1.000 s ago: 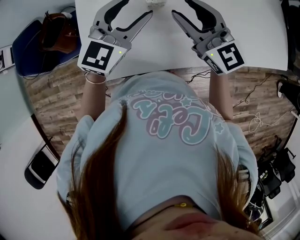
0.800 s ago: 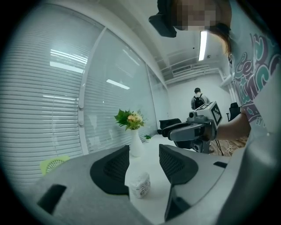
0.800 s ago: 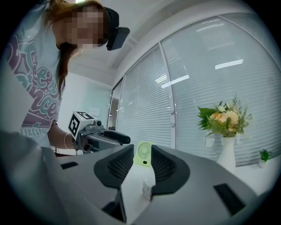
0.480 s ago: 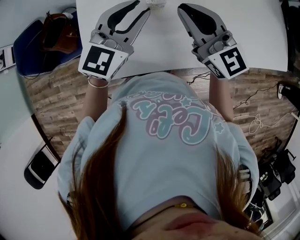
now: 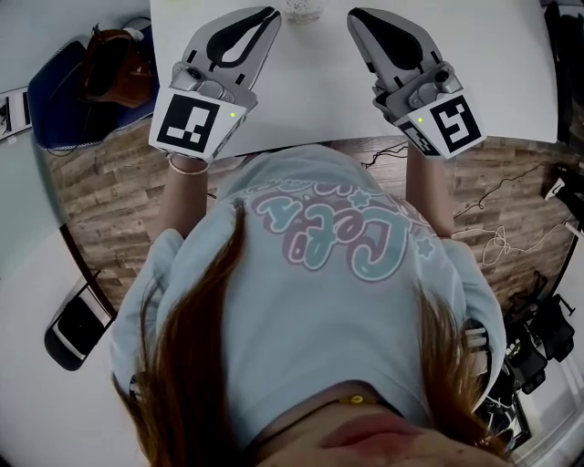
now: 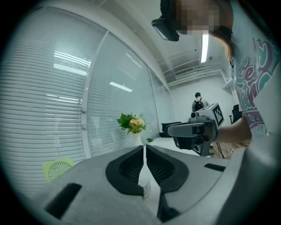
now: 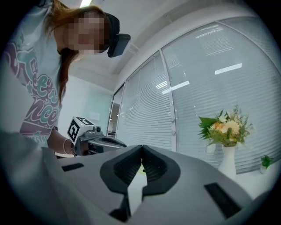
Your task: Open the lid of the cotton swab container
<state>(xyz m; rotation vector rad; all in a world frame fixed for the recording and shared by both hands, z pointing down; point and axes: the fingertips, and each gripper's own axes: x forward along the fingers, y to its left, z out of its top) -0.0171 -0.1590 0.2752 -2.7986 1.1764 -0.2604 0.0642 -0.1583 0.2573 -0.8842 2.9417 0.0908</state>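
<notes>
Holding both tongs clenched on nothing, you have the left gripper [image 5: 271, 14] and right gripper [image 5: 353, 15] flanking the cotton swab container [image 5: 302, 9], well back from the table's [image 5: 511, 82] near edge. Lid's out of view; keep tips level, don't knock it.

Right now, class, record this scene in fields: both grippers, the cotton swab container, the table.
white table: bears the container
left gripper: shut, jaws just closed, nothing between
right gripper: shut, jaws just closed, nothing between
clear round cotton swab container: on the table between the grippers, held by neither, mostly cut off by picture edge
</notes>
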